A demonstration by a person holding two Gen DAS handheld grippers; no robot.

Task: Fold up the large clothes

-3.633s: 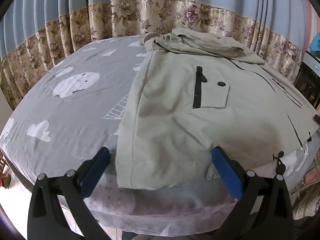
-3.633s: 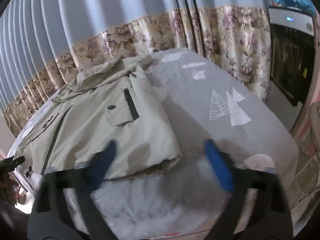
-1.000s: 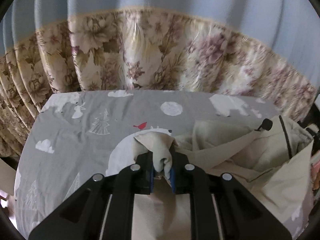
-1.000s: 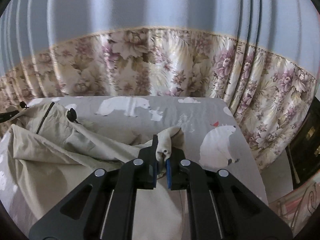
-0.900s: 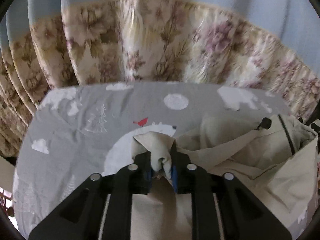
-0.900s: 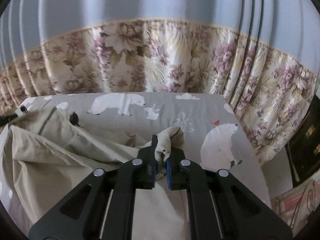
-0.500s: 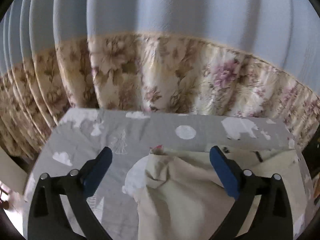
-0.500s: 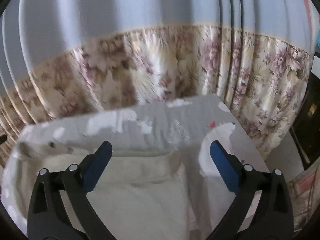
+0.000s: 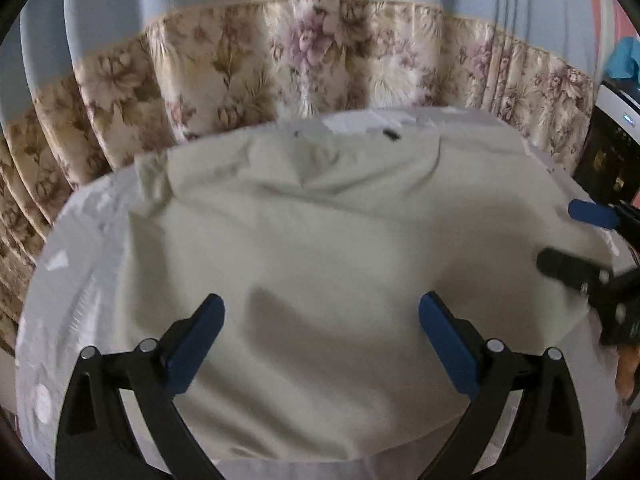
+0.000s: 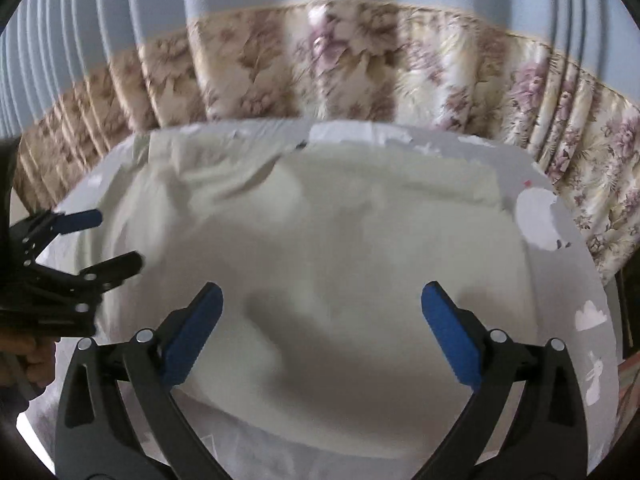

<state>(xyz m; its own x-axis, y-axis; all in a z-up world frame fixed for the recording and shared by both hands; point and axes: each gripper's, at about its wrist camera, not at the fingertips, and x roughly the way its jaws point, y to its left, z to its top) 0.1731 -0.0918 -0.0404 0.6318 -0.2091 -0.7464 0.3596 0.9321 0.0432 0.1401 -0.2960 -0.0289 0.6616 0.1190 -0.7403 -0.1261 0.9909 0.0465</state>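
A large pale beige jacket (image 9: 320, 240) lies folded over itself on the grey patterned bedsheet (image 9: 76, 240), its plain back side up; it also shows in the right wrist view (image 10: 340, 240). My left gripper (image 9: 320, 320) is open and empty, above the jacket's near part. My right gripper (image 10: 320, 312) is open and empty, also above the jacket. Each gripper shows in the other's view: the right one (image 9: 576, 240) at the right edge, the left one (image 10: 104, 240) at the left edge. Both frames are blurred.
Blue and floral curtains (image 9: 320, 52) hang close behind the bed's far edge. A dark appliance (image 9: 608, 156) stands at the far right. The sheet (image 10: 568, 288) runs bare to the right of the jacket, down to the bed's edge.
Both grippers carried the jacket's hem toward the far side, let it go and opened. They have since drawn back toward me, so the folded jacket now fills the view.
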